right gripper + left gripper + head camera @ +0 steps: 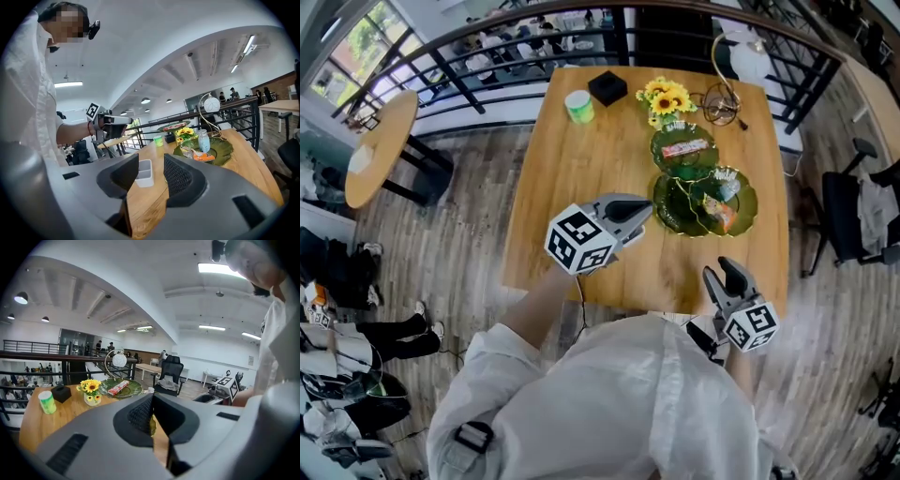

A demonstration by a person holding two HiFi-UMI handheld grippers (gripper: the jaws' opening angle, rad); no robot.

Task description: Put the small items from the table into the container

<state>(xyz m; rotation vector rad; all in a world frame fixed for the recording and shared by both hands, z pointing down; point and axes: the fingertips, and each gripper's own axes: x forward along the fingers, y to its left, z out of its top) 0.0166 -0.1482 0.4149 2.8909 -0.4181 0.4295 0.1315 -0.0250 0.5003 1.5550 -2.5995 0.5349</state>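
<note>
My left gripper hovers over the middle of the wooden table; its jaws are shut with nothing between them. Near the table's front edge my right gripper stands open and empty. Beyond its jaws a small white rectangular container sits on the table; the head view hides it under the left gripper. A green leaf-shaped plate carries a glass jar and an orange packet. On a second leaf plate farther back lies a red packet.
A vase of sunflowers, a green cup, a black box and a wire-hoop lamp stand at the table's far end. A railing runs behind it. An office chair stands to the right.
</note>
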